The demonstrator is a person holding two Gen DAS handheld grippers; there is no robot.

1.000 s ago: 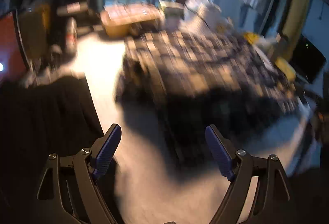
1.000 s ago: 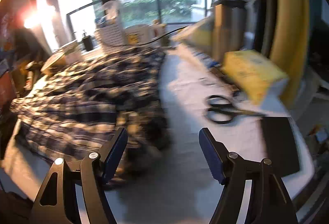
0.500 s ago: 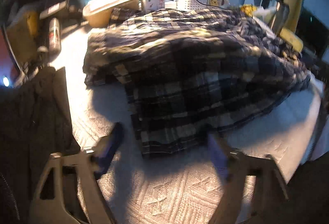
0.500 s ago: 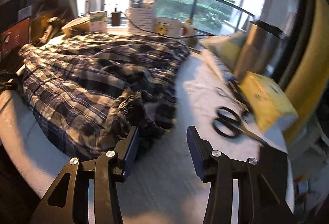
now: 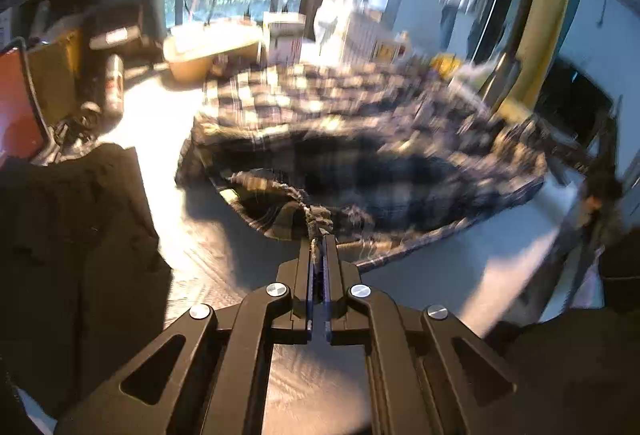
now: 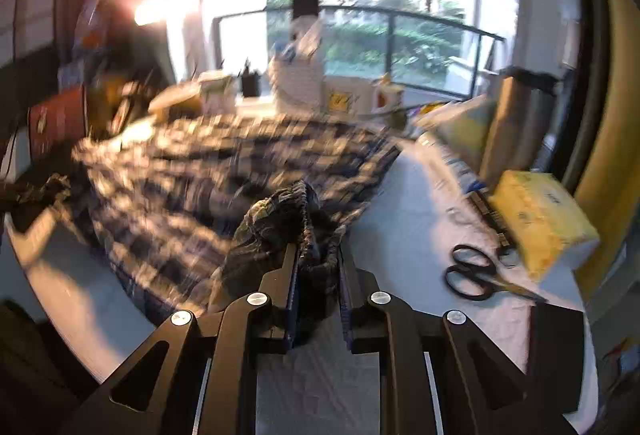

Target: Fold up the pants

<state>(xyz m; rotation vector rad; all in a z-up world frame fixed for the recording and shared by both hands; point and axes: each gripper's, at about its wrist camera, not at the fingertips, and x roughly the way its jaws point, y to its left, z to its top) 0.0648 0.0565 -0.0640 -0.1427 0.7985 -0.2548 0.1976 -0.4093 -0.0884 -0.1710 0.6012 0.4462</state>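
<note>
Both sets of fingers were gaping wide a second ago, and now we're seeing them clamped: our left gripper point(image 5: 319, 241) has just been closing and is pinching the gathered waistband edge of the plaid pants point(image 5: 360, 139), fingers almost touching with only thin cloth between them, while our right gripper point(image 6: 318, 255) has just been closing too and is biting a thicker bunch of the same waistband. The pants are lying in a rumpled heap across the white worktop point(image 6: 400, 227), with the scissors point(image 6: 480, 277) and a yellow box point(image 6: 540, 211) sitting off to the right, clear of the cloth. We're judging this as the very start: grips taken, nothing folded yet, the spreading and folding all still ahead.
</note>
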